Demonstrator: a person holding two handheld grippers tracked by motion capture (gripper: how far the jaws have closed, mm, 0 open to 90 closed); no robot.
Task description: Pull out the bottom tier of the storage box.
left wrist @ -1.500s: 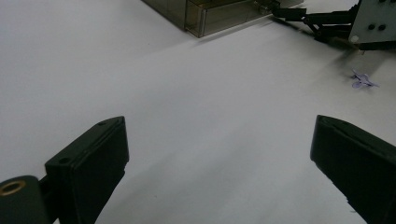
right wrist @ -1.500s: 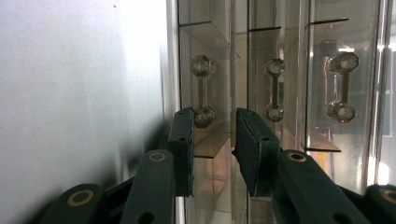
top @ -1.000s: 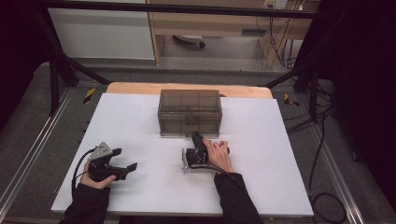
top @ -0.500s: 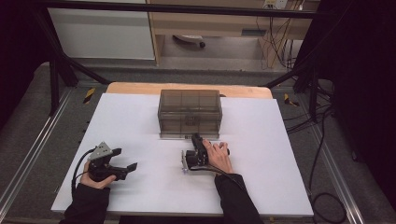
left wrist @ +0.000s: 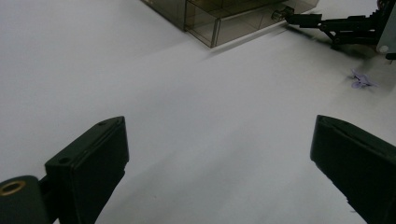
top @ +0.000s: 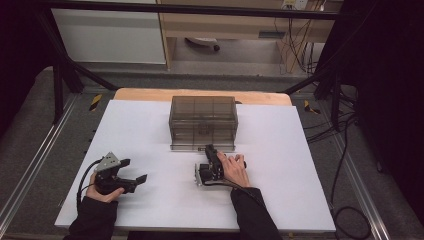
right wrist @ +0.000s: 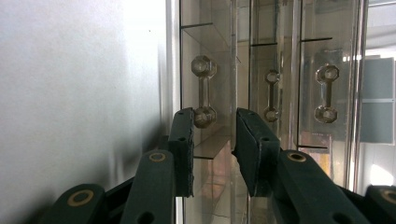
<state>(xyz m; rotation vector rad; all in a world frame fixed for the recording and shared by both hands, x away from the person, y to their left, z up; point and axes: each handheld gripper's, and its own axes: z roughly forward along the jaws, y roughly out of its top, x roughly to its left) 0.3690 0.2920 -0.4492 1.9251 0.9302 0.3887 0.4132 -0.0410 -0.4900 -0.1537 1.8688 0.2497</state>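
A smoky clear drawer box [top: 202, 120] stands at the back middle of the white table [top: 300, 150]. My right gripper [top: 208, 148] lies turned on its side at the box's front, its tips at the drawer face. In the right gripper view its jaws stand narrow, and one end knob of the clear drawer handle [right wrist: 204, 93] sits between the tips [right wrist: 215, 116]. The knob rests against one pad, with a gap to the other. My left gripper [top: 134, 170] rests near the front left, wide open [left wrist: 219, 123] over bare table. It faces the box [left wrist: 224, 18] and the right gripper [left wrist: 303, 19].
A small purple mark [left wrist: 358, 80] lies on the table near the right gripper. A wooden edge [top: 150, 94] runs behind the box. Metal rails [top: 30, 165] flank the table, and cables [top: 340, 150] trail down on the right.
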